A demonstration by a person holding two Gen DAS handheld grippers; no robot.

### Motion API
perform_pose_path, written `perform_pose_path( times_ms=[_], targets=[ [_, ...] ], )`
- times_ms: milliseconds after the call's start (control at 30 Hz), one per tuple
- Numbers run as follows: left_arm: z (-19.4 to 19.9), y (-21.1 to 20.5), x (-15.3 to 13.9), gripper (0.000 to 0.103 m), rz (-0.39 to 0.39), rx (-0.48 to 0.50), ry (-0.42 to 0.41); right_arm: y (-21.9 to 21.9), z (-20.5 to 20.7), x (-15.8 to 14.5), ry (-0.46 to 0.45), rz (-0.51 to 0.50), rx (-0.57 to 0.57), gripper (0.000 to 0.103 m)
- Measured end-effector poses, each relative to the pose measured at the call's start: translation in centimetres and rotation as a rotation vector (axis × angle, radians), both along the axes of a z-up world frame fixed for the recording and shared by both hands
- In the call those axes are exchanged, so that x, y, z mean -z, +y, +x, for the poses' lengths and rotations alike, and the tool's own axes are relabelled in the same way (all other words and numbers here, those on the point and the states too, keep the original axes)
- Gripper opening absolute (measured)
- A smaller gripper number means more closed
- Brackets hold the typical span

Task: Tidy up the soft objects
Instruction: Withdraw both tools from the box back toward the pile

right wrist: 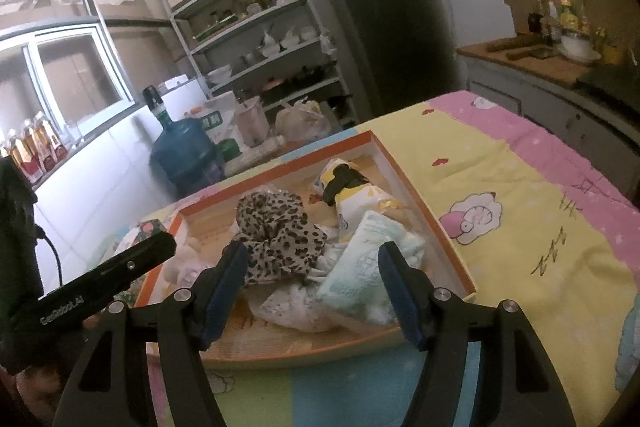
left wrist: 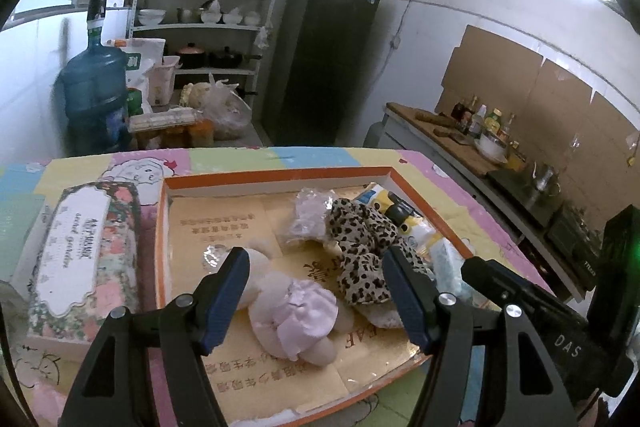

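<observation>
Left claw (left wrist: 316, 259) spread wide, empty, poised over pale plush toy in lilac skirt (left wrist: 294, 311) lying inside orange-rimmed box (left wrist: 276, 174) on table. Right claw (right wrist: 312, 253) equally wide, gripping nothing, hovering above mint-printed soft pack (right wrist: 360, 263) and white crumpled cloth (right wrist: 298, 309) at near end of same box. Leopard-print fabric (left wrist: 360, 239) bunched mid-box, yellow-and-white pouch (right wrist: 352, 197) beyond. Seen only from left wrist: floral tissue box (left wrist: 86, 255) just beside box's left wall. Only from right wrist: pastel cartoon table cover (right wrist: 520, 211) stretching rightward.
</observation>
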State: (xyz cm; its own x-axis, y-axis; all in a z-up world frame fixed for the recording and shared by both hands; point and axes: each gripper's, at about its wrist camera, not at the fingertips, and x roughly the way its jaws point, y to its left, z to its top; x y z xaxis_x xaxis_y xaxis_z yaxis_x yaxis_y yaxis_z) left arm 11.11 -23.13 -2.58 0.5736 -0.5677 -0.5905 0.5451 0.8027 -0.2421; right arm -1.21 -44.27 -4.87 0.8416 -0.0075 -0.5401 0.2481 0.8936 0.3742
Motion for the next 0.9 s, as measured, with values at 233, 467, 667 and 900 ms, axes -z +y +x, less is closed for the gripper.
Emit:
perform_pose_path(
  times_ms=[233, 467, 667, 900],
  targets=[
    [-1.0, 1.3, -0.9, 0.069, -0.003, -0.006, -0.031, 1.1, -0.9, -1.0, -0.017, -0.009, -0.009, 0.070],
    [-1.8, 3.3, -1.6, 0.069, 0.002, -0.033, -0.051, 3.5, -1.0, -1.9, -0.032, -0.015, -0.043, 0.070],
    [-2.5, 5.4, -2.0, 0.069, 0.003, -0.060, -0.063, 5.2, -1.1, -2.5, -0.045, -0.028, -0.065, 0.070],
    [-3.1, 7.4, -2.4, 0.069, 0.000, -0.077, -0.077, 7.4, -1.3, -3.2, -0.058, -0.054, -0.081, 0.070]
  ],
)
